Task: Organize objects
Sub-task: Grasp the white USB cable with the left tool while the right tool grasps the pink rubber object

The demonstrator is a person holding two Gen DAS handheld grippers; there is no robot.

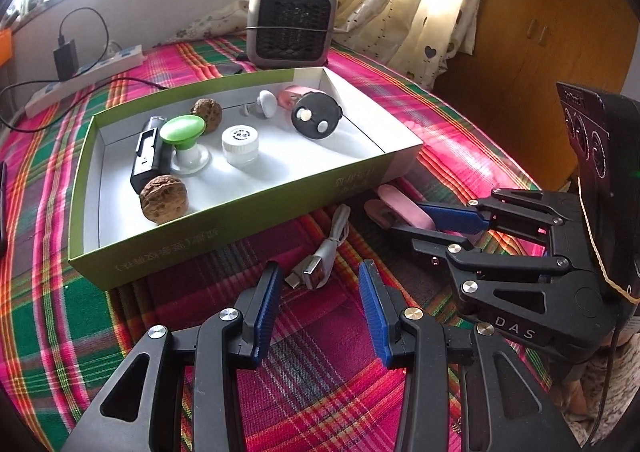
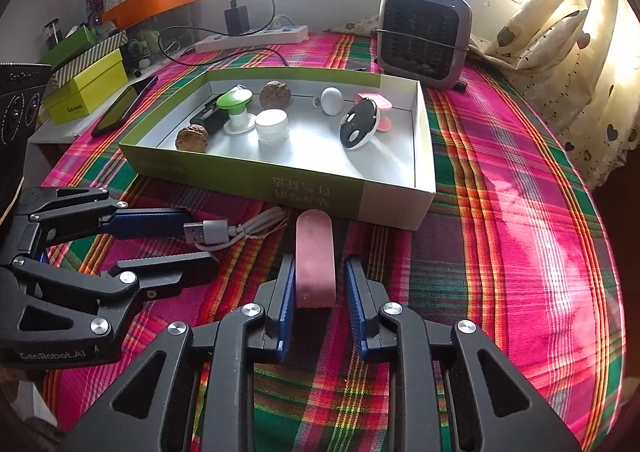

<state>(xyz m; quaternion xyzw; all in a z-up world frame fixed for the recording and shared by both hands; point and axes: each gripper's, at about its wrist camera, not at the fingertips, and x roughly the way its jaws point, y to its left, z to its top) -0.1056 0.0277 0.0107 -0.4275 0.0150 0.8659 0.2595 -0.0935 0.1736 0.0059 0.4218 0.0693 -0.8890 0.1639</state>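
A green-walled cardboard box (image 1: 240,212) (image 2: 280,180) lies on the plaid cloth. It holds two walnuts (image 1: 164,198), a green-topped stopper (image 1: 184,130), a white jar (image 1: 239,144), a black case (image 1: 146,158), a black-and-white round gadget (image 2: 359,124) and a pink clip (image 2: 376,100). In front of the box, another pink clip (image 2: 315,260) (image 1: 394,202) sits between the blue pads of my right gripper (image 2: 318,276) (image 1: 404,226), shut on it. My left gripper (image 1: 320,276) (image 2: 196,242) stands open around the plug of a white USB cable (image 1: 320,252) (image 2: 224,230), not touching it.
A grey fan heater (image 1: 290,24) (image 2: 424,36) stands behind the box. A power strip (image 1: 84,76) with a charger lies at the back left. A phone (image 2: 124,104) and yellow-green boxes (image 2: 84,88) sit at the left edge. Curtains (image 2: 580,52) hang on the right.
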